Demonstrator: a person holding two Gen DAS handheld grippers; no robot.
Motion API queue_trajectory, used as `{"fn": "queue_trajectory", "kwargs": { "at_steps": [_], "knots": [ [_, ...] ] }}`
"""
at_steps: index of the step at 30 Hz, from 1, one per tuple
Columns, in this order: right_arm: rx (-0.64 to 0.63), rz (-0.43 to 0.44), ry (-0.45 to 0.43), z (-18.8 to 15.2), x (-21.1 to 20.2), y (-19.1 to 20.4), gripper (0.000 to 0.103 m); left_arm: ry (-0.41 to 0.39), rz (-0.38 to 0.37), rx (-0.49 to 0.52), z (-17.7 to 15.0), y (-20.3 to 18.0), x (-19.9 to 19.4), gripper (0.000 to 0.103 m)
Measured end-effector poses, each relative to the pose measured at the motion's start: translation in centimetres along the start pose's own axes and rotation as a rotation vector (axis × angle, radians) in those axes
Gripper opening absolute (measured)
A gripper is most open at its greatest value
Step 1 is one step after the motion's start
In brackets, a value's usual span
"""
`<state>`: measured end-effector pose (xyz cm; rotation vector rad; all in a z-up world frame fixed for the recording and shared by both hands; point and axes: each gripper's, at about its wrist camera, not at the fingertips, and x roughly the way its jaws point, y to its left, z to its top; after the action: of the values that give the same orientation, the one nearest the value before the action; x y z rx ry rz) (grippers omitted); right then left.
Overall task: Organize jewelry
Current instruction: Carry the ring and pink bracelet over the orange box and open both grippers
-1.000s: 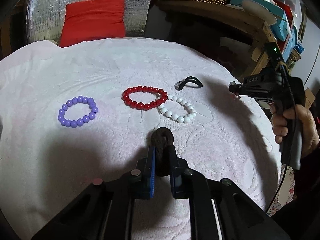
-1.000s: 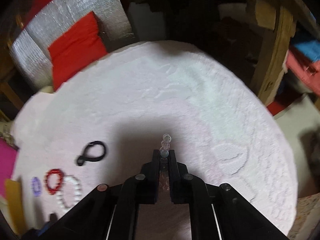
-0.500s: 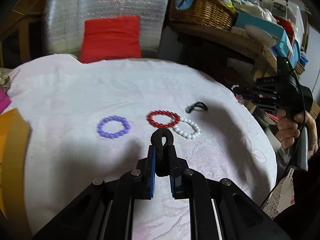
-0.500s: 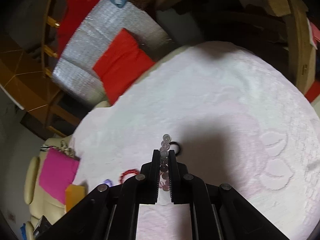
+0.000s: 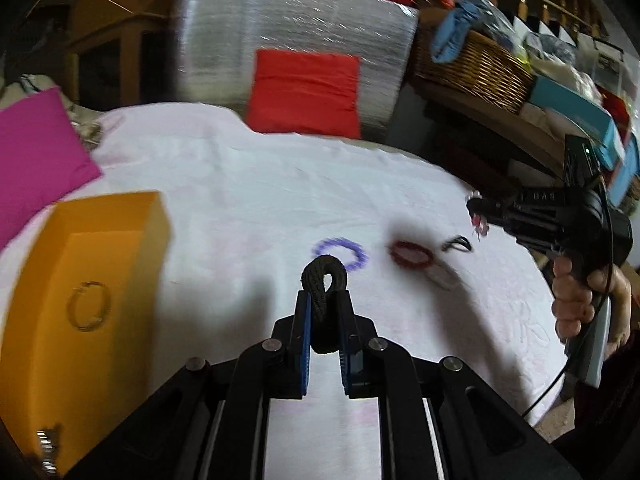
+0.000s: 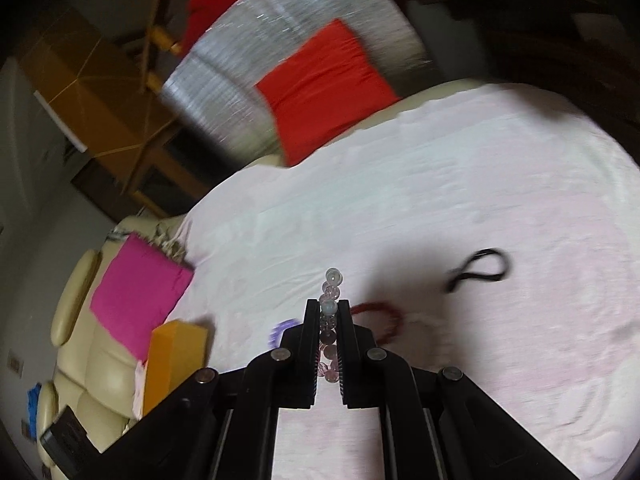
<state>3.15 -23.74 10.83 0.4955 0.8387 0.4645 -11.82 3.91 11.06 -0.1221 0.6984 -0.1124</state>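
My left gripper [image 5: 324, 300] is shut on a dark braided bracelet [image 5: 323, 280], held above the white cloth. My right gripper [image 6: 329, 308] is shut on a clear pink bead bracelet [image 6: 332, 280]; it also shows in the left wrist view [image 5: 478, 216] at the right. On the cloth lie a purple bead bracelet [image 5: 342, 254], a red bead bracelet [image 5: 410, 254] with a white bead bracelet [image 5: 446, 274] beside it, and a thin black loop [image 5: 456, 245]. An orange box [image 5: 80, 304] at the left holds a gold ring bracelet [image 5: 89, 312].
The round table wears a white textured cloth [image 5: 248, 200]. A pink cushion [image 5: 36, 160] lies at the far left, a red cushion [image 5: 306, 92] on a silver-covered chair behind. A wicker basket [image 5: 476, 68] and boxes stand on a shelf at the right.
Both grippers have lifted and swung left with their bracelets. The orange box has come into the left wrist view. The bracelets on the cloth have not moved.
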Motion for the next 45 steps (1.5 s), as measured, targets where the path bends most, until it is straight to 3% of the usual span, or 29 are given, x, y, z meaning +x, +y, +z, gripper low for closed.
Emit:
{"fn": "queue_trajectory", "kwargs": {
  "at_steps": [10,23,29,37,45],
  "knots": [
    [-0.111,0.102,0.058,-2.9,4.0,7.8,0.009,-0.089,0.196,0.011,1.1,3.8,-5.2,0.012],
    [-0.232,0.23,0.121,-7.2,7.9,16.3,0.009,-0.151,0.324,-0.011,1.4,7.6,-8.6,0.012],
    [-0.313,0.283,0.162,-9.8,9.9,20.5,0.009,-0.138,0.423,-0.03,0.7,10.6,-9.1,0.012],
    [-0.362,0.311,0.21,-12.2,12.1,23.1,0.009,-0.079,0.519,-0.09,-1.1,15.8,-8.8,0.012],
    [-0.397,0.335,0.252,-13.8,14.2,24.6,0.009,0.012,0.54,-0.131,-2.5,18.8,-6.9,0.012]
  ]
}}
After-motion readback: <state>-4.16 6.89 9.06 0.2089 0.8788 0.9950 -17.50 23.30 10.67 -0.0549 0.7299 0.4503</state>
